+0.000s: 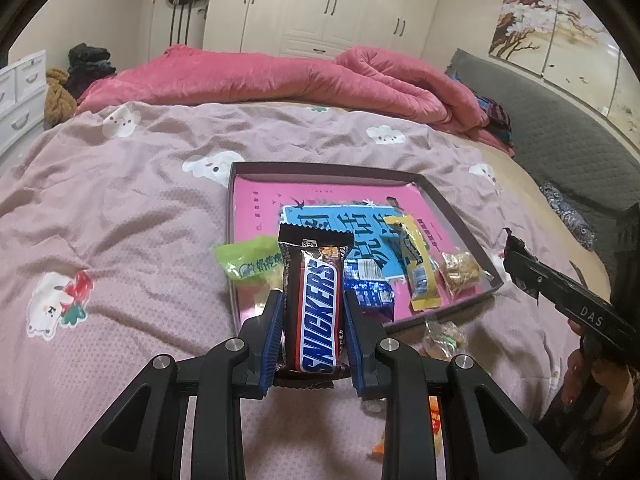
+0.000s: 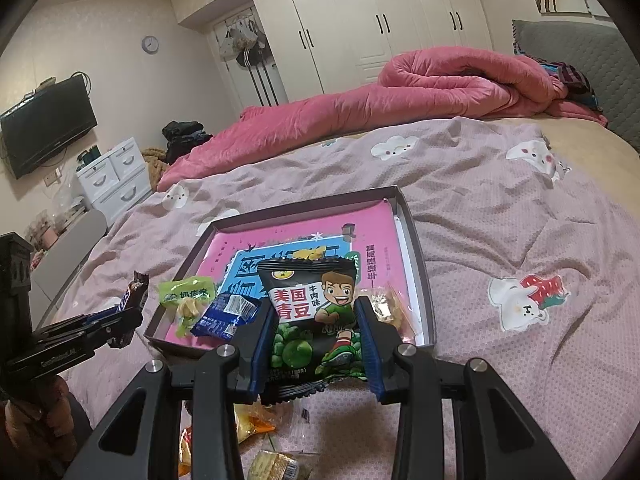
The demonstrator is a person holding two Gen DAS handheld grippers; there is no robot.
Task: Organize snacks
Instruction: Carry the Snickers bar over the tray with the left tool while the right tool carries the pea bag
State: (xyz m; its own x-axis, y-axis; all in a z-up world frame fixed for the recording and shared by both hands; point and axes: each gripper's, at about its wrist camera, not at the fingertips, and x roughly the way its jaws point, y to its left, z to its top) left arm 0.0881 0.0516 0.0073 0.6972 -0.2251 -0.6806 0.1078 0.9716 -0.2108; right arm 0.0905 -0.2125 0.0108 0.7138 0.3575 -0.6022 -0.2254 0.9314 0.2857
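My left gripper [image 1: 313,300] is shut on a Snickers bar [image 1: 316,304] and holds it above the near-left edge of a shallow dark tray [image 1: 456,208] with a pink lining on the bed. My right gripper [image 2: 314,308] is shut on a black green-pea snack bag [image 2: 314,312], held above the tray's [image 2: 420,264] near edge. In the tray lie a green packet [image 1: 250,262], a blue packet [image 1: 370,290], a yellow packet [image 1: 418,268] and a clear-wrapped brown snack [image 1: 460,270]. The green packet [image 2: 186,294] and blue packet [image 2: 228,314] also show in the right wrist view.
Loose wrapped snacks lie on the pink bedsheet in front of the tray [image 1: 442,336] and below my right gripper [image 2: 256,424]. A folded red quilt [image 1: 280,80] lies at the far side. A grey headboard [image 1: 560,136] is at the right. White drawers [image 2: 114,180] stand left.
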